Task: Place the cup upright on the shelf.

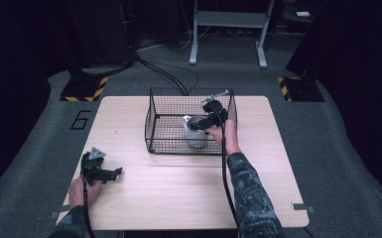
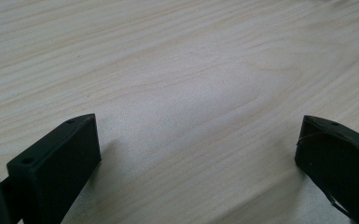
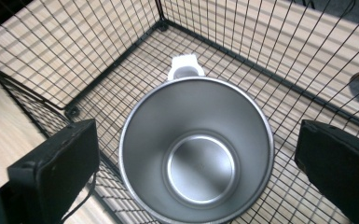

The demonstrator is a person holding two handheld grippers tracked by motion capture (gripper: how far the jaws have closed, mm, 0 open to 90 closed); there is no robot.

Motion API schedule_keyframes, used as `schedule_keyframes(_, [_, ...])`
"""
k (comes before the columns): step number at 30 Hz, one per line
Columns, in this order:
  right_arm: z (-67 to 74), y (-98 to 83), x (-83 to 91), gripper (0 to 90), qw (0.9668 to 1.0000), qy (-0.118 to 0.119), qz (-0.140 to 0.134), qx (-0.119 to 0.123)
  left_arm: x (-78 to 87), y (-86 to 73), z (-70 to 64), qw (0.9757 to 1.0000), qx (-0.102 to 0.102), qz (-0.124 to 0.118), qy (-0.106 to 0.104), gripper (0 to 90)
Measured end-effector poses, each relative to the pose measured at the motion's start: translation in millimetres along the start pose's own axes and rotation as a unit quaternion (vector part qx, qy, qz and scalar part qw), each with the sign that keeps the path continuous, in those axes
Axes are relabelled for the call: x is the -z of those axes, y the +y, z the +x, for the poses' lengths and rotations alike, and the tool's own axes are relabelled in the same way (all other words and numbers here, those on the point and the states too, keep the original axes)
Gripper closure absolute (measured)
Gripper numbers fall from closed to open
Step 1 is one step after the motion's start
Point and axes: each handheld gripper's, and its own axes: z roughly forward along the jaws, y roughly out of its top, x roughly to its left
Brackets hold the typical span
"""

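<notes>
A steel mug [image 1: 196,133] with a white handle stands upright inside a black wire basket [image 1: 159,124] at the middle back of the wooden table [image 1: 188,198]. My right gripper [image 1: 204,122] hovers over the mug's mouth. In the right gripper view its jaws stand wide apart on either side of the mug [image 3: 196,149], clear of its rim, and the empty inside shows. My left gripper [image 1: 110,173] rests low at the front left of the table, open, with bare wood [image 2: 196,107] between its jaws.
The basket's wire walls [image 3: 98,51] close around the mug on all sides. Cables [image 1: 163,74] run over the grey floor behind the table. A metal stand [image 1: 228,25] is at the back. Yellow-black markers [image 1: 84,91] lie beside the table's far corners.
</notes>
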Motion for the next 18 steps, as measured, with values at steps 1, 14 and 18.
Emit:
schedule_keyframes(1, [0.6,-0.2,3.9,0.0,1.0,0.001,-0.006,0.001,0.0,0.0,0.0,1.0,0.0,0.0,0.0,0.1])
schedule_keyframes(14, [22.6,-15.3,63.7,0.0,0.9972,0.01,-0.063,0.04,0.0,0.0,0.0,1.0,0.0,0.0,0.0,0.1])
schedule_keyframes(18, [29.2,-24.3,82.1,0.0,0.9958,0.006,-0.076,0.051,0.0,0.1,0.2,1.0,-0.001,0.0,0.0,0.1])
